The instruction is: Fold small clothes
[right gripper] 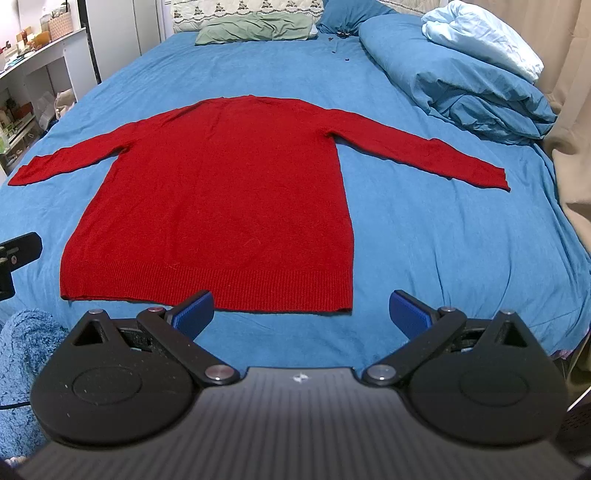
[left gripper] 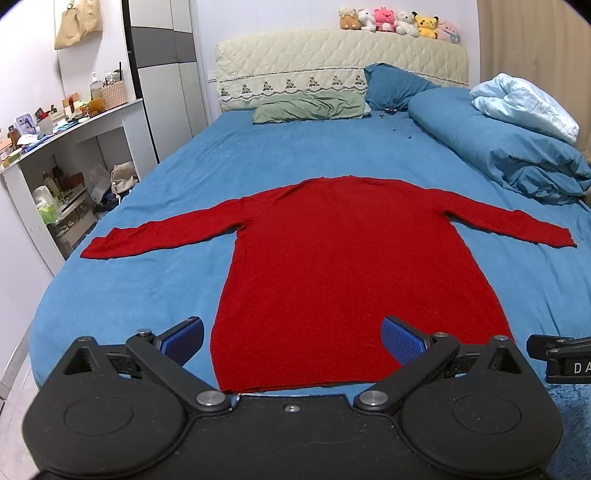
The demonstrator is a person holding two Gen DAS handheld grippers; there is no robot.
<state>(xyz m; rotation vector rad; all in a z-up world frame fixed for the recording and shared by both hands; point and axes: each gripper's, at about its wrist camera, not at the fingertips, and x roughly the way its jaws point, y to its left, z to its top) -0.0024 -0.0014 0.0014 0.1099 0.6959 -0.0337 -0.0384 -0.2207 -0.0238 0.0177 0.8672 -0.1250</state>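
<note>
Sweater (left gripper: pixel 332 266), red knit, lies flat on the blue bed (left gripper: pixel 147 229), front down or up I can't tell, both sleeves spread out to the sides, hem nearest the camera. Left wrist view: left gripper (left gripper: pixel 291 341) hangs over the hem w/ jaws wide apart, nothing between the blue pads (left gripper: pixel 400 341); one pad sits over the sheet just left of the hem corner, the other over the red cloth. Right gripper (left gripper: pixel 557 356) pokes in at the far right edge; letters "DA" readable on it, rest cut off. Plush toys (left gripper: pixel 399 20) line the headboard, pillows (left gripper: pixel 310 107) and a bunched duvet (left gripper: pixel 498 147) further back.

Right wrist view: right gripper (right gripper: pixel 301 312) also open and empty, hovering just short of the hem's right corner. Ribbed band along the hem shows clearly here. Small white logo mark on the gripper body, no readable text.

Handling, my guess: soft, light, floppy, stretchy knit; will sag and drag on the sheet, not slip. Best holds are prob. the hem corners or the sleeve cuff (right gripper: pixel 495 177) and shoulder, pinching both layers.
</note>
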